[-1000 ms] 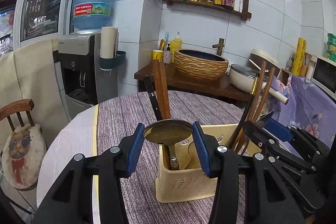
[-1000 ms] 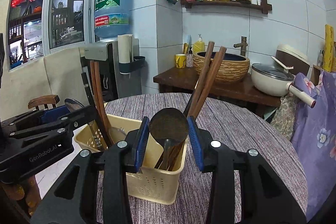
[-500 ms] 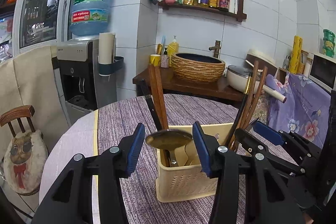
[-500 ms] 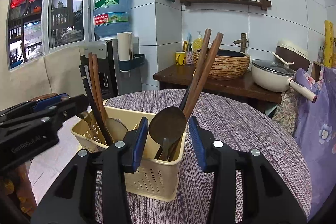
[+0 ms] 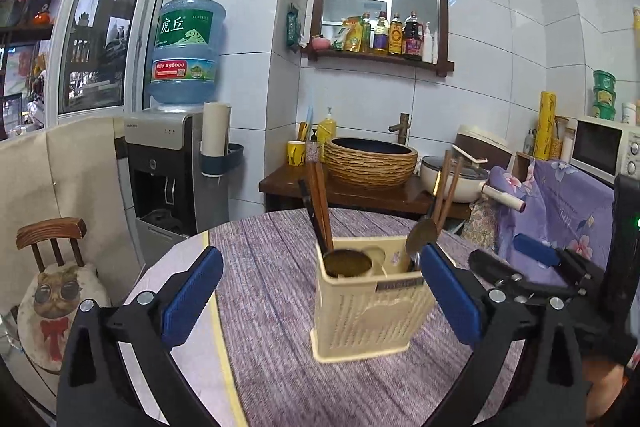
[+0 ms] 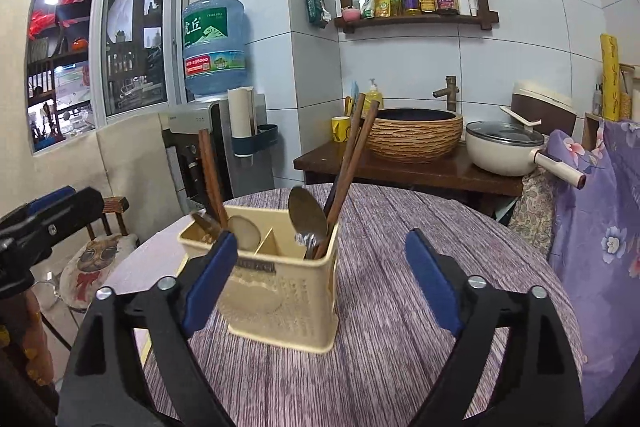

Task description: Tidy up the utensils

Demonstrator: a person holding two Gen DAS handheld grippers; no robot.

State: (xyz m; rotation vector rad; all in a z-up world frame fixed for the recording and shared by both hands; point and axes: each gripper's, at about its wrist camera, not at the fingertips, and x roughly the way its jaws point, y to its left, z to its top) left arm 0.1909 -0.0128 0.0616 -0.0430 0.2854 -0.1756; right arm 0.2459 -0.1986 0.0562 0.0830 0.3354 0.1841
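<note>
Left gripper: jaws spread wide, nothing held, hovering in front of the cream utensil caddy.

Caddy standing upright on the purple-covered round surface, near its middle, roughly centred between the left jaws and just beyond them.

Left compartment: dark wooden chopsticks leaning back, a metal ladle bowl-up just in front of them. A pale round spoon bowl tucked near the divider.

Right compartment: a steel spoon bowl-up, handle buried among other metal handles, and a second pair of wooden chopsticks slanting up to the right.

Right gripper: jaws likewise wide apart and empty, the caddy between and beyond them, shifted toward its left jaw.

Handling, as judged: caddy of thin perforated plastic, light, likely to slide or tip under a sideways push; best steadied by a wall or rim. Metal spoon and ladle rigid, smooth, probably slippery; better pinched across the neck below the bowl. Chopsticks light and stiff, prone to roll apart; best taken as a pair near mid-length.
</note>
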